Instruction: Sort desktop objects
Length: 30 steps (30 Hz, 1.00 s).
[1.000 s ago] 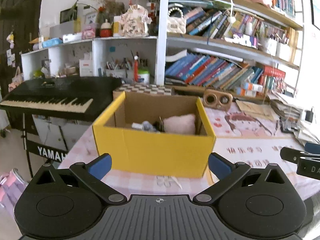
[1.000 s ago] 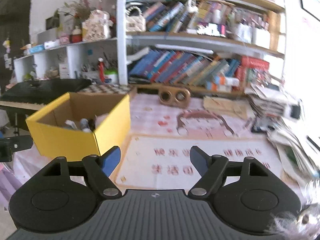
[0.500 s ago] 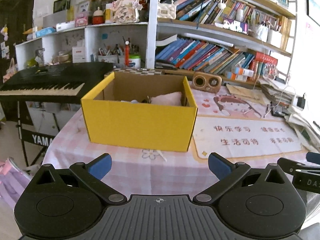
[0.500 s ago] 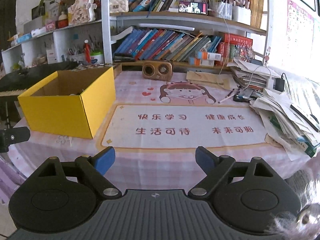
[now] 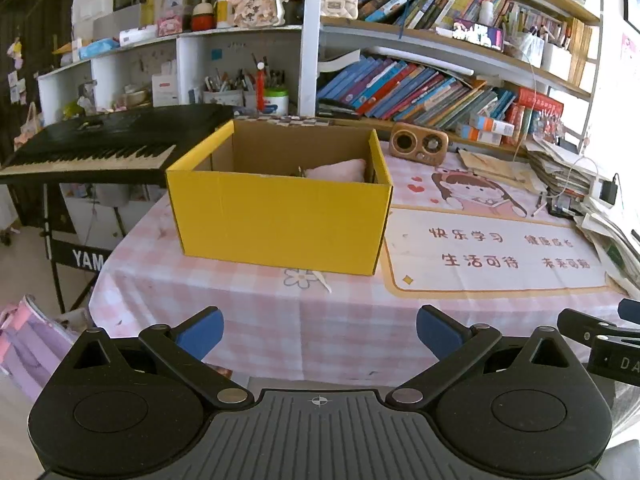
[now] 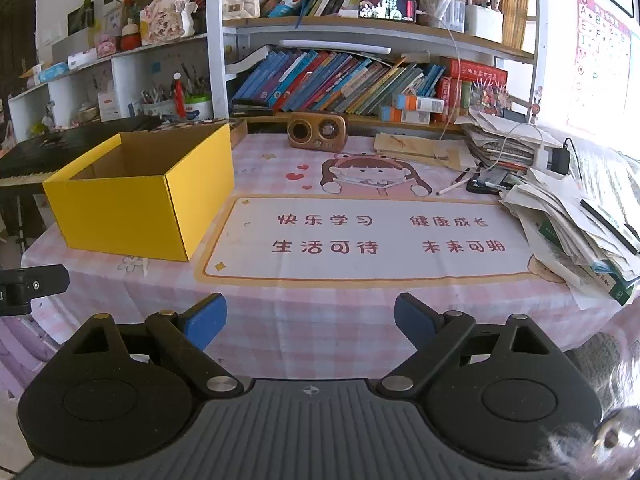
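Note:
A yellow cardboard box stands on the left part of the pink checked tablecloth. Inside it a pink fluffy item shows over the rim; the rest of its contents is hidden. My left gripper hangs open before the table's near edge, facing the box, with nothing between its blue pads. My right gripper is open too, in front of the printed mat, and holds nothing. A pen and a dark phone-like item lie at the mat's far right.
A brown retro speaker sits at the back of the table. Piled papers and books crowd the right side, with a charger and cable. A black keyboard stands left of the table. Bookshelves rise behind.
Both grippers have drawn back from the table, so the box looks smaller and farther off. The right gripper's jaws have spread wider. Nothing on the table moved.

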Available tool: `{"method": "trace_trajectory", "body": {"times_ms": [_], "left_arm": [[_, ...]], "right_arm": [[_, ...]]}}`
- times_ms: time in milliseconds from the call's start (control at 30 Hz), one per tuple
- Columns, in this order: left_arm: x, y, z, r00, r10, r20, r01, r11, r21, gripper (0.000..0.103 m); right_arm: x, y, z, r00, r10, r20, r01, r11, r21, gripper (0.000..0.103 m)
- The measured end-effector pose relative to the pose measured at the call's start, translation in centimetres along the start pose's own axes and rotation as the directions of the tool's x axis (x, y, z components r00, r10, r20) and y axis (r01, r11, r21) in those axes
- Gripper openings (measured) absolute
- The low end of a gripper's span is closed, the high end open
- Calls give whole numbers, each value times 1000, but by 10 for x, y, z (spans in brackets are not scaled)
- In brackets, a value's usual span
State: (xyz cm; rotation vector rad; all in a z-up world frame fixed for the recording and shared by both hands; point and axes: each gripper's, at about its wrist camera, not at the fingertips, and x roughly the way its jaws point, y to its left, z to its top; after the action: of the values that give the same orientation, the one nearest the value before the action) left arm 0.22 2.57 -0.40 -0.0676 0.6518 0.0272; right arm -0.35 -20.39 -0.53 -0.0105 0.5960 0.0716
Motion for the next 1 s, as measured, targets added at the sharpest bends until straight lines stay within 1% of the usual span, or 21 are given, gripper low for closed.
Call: {"method": "trace_trajectory", "body": {"times_ms": [500,867,1000], "left_arm": [[2,-4,-3,1000,-4,-25,4,1000,1,103],[4,-6,-4,999,4,-38,-3,1000,13,103],[5,-7,-3,999,1,-44,-1,1000,19,103]], "right_arm": [[0,0,-2,1000,-1,-10,1,1000,1,95],[4,-1,-3,1000,-7,-25,7,1000,-2,103],[6,-3,-2,1000,-11,-28,11,1000,0,103]]}}
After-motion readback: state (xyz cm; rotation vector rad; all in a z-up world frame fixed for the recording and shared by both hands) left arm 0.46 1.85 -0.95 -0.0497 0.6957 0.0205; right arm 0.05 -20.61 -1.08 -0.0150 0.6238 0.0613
